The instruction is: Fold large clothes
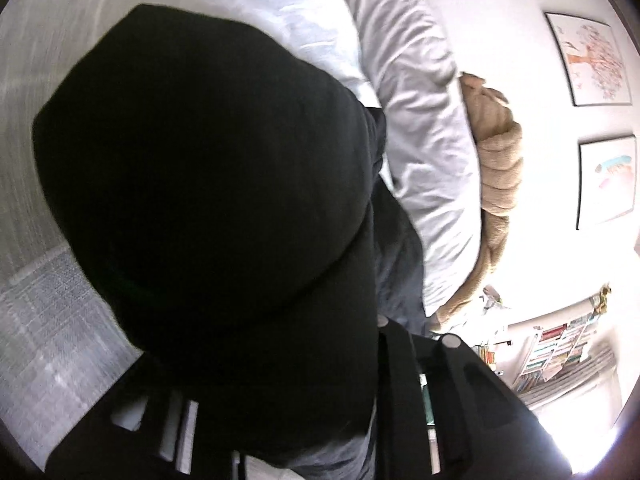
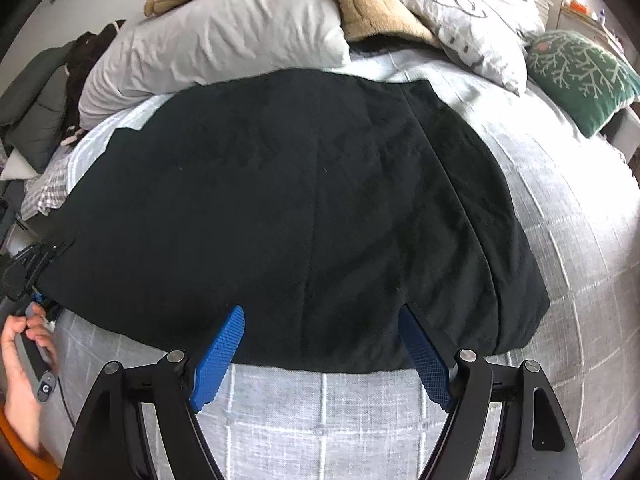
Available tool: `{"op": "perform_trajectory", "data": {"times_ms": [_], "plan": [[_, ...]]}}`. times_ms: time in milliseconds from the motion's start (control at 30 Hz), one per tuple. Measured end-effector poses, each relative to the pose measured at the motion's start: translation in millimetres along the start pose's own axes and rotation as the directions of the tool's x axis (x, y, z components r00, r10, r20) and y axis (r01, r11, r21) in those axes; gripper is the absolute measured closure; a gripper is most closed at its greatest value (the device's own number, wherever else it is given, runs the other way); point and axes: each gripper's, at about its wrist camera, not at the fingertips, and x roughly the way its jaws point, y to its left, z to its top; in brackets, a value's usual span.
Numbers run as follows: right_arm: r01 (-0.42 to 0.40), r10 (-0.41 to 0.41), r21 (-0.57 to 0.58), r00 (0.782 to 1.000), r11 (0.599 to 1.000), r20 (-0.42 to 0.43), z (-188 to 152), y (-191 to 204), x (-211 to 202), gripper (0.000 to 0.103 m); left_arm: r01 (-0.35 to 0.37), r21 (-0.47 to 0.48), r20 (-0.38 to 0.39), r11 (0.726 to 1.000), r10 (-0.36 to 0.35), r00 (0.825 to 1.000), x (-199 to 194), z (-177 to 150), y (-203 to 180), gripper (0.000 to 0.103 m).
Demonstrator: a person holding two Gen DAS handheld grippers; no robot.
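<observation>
Right gripper (image 2: 320,322) hovers wide open over the near hem of the black garment (image 2: 280,208) spread flat on the bed (image 2: 560,280); left gripper (image 1: 376,320) is pinched on its far-left corner, ready for folding.

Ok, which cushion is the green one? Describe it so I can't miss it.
Start at the bed with the black garment spread on it. Past the garment's far right corner lies the green cushion, beside the white pillow. It alone is dark green with a pale branching pattern.
</observation>
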Motion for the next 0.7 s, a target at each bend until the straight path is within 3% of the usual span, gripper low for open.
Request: {"op": "perform_trajectory", "data": {"times_ms": [300,467,567,633,700], "plan": [[-0.076,0.08,-0.071,0.995,0.995,0.06,6,25,-9,0.022,0.009,-0.017,0.076,1.0,-0.008,0.997,-54,10,-12,0.083],[-0.199,0.213,-0.146,0.973,0.969,0.087,3,58,-12,0.023,-0.008,0.033,0.094,0.999,0.005,0.996,-68,20,-20,0.083],[-0.282,0.296,-0.184,0.954,0.942,0.052,1,84,0,0.032,-0.015,0.083,0.108,0.996,0.006,0.994,-69,17,-32,0.083],[-0.336,0.343,-0.199,0.939,0.921,0.001,0,100,13,0.043,-0.008,0.13,0.121,0.991,-0.008,0.993,-69,14,-45,0.083],[-0.346,0.344,-0.213,0.938,0.914,-0.049,-3,111,27,0.046,0.0,0.188,0.121,0.982,-0.023,0.992,-70,10,-60,0.083]]}}
